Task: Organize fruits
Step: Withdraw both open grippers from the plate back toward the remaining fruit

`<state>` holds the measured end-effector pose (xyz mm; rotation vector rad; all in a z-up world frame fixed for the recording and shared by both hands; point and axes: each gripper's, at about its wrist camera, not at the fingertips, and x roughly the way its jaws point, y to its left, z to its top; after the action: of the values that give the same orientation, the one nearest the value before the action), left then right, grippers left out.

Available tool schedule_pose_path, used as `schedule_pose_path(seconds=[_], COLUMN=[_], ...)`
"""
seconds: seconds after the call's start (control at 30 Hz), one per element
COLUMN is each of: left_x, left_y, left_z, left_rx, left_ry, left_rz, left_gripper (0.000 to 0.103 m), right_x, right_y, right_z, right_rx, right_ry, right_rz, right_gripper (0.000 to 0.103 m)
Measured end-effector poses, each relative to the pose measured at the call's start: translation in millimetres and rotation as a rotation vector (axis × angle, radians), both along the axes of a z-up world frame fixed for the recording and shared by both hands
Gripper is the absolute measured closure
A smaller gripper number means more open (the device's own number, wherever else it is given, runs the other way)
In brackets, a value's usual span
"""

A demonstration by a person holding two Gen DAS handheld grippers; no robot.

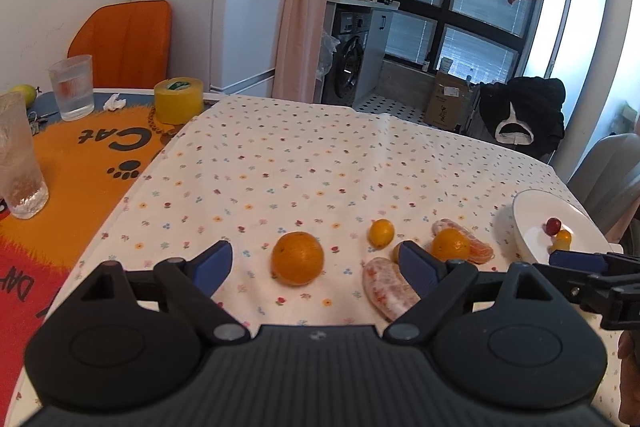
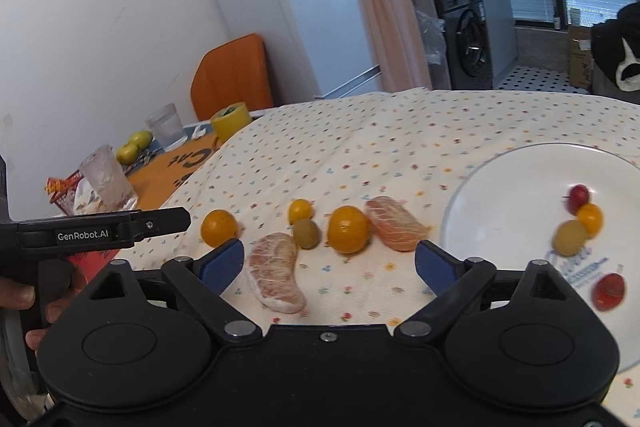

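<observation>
1. Floral cloth (image 2: 360, 131) on the table.
2. Left gripper (image 1: 316, 267): jaws apart, empty, over an orange (image 1: 297, 258).
3. Kiwi (image 2: 306, 233) half hidden in left view.
4. Right gripper (image 2: 330, 263): jaws apart, empty.
5. Plate (image 2: 500, 211) cut off right, its fruit blurred.

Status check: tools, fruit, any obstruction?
Left tool open, right tool open, both empty. Four fruits on plate; six on tablecloth. Nothing blocking.
</observation>
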<state>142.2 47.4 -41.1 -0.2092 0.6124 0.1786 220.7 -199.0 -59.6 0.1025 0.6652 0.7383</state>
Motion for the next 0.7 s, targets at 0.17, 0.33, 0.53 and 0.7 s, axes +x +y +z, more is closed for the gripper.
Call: schedule_pose_path(seconds=[0.17, 0.33, 0.53, 0.7], left_x=[-5, -8, -11, -13], left_y=[14, 22, 31, 38], left_z=[-7, -15, -19, -24], left_rx=[-0.038, -0.053, -0.068, -0.085], left_ry=[-0.008, -0.004, -0.005, 0.0], left_rz=[0.015, 0.022, 0.03, 0.041], left_gripper=[0.016, 0.018, 0.019, 0.02], right_x=[2, 3, 5, 6], right_y=[22, 45, 67, 83], right_z=[-6, -11, -16, -22], right_rx=[-0.021, -0.051, -0.073, -0.102], right_ry=[0.021, 0.046, 0.07, 0.087], right_rz=[0.035, 0.08, 0.11, 0.134], right_gripper=[0.023, 0.028, 0.032, 0.039])
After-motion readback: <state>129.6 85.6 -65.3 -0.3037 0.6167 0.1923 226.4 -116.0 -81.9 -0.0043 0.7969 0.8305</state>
